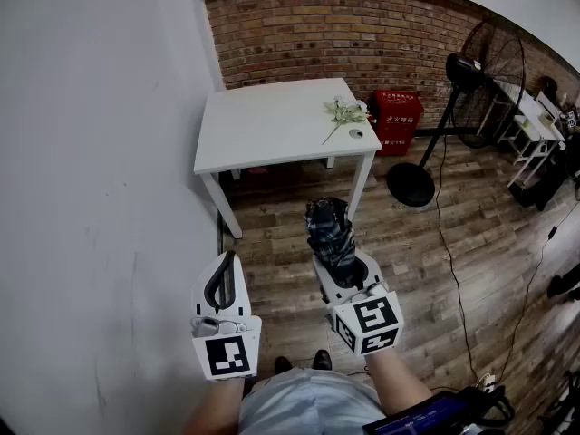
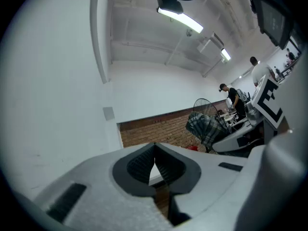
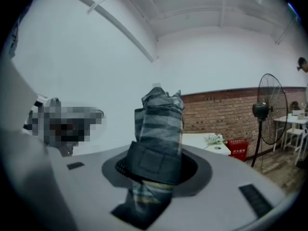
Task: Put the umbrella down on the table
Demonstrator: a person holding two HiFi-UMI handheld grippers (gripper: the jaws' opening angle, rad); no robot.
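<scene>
In the head view, both your arms reach forward side by side over the wooden floor (image 1: pixel 435 270). Your left gripper (image 1: pixel 228 265) points ahead close along the white wall (image 1: pixel 91 198), with its jaws pressed together and nothing in them. Your right gripper (image 1: pixel 346 275) is just beside it and clamps the folded plaid umbrella (image 1: pixel 331 229), which sticks out past the jaws towards the table (image 1: pixel 272 125). The umbrella hangs in the air above the floor, short of the table's near edge and not touching it. A flower sprig (image 1: pixel 343 111) lies near the table's right edge. A red box (image 1: pixel 399 116) stands by the brick wall (image 1: pixel 344 34) just right of the table, and a fan (image 1: pixel 480 71) on a stand is further right.

In the left gripper view, your left gripper's (image 2: pixel 155 165) dark pads meet at the tips, leaving only a sliver between them, and they grip nothing. To its right you see the right gripper (image 2: pixel 219 142) with the umbrella (image 2: pixel 204 129) rising from it, and people (image 2: pixel 231 97) far off behind.

In the right gripper view, your right gripper (image 3: pixel 156 170) has both jaws closed on the umbrella (image 3: pixel 161 124) at its dark strap (image 3: pixel 154 165). The umbrella stands up between the pads, leaning slightly. The table (image 3: pixel 202 141), red box (image 3: pixel 238 147) and fan (image 3: pixel 267 109) lie beyond it, well apart from it
</scene>
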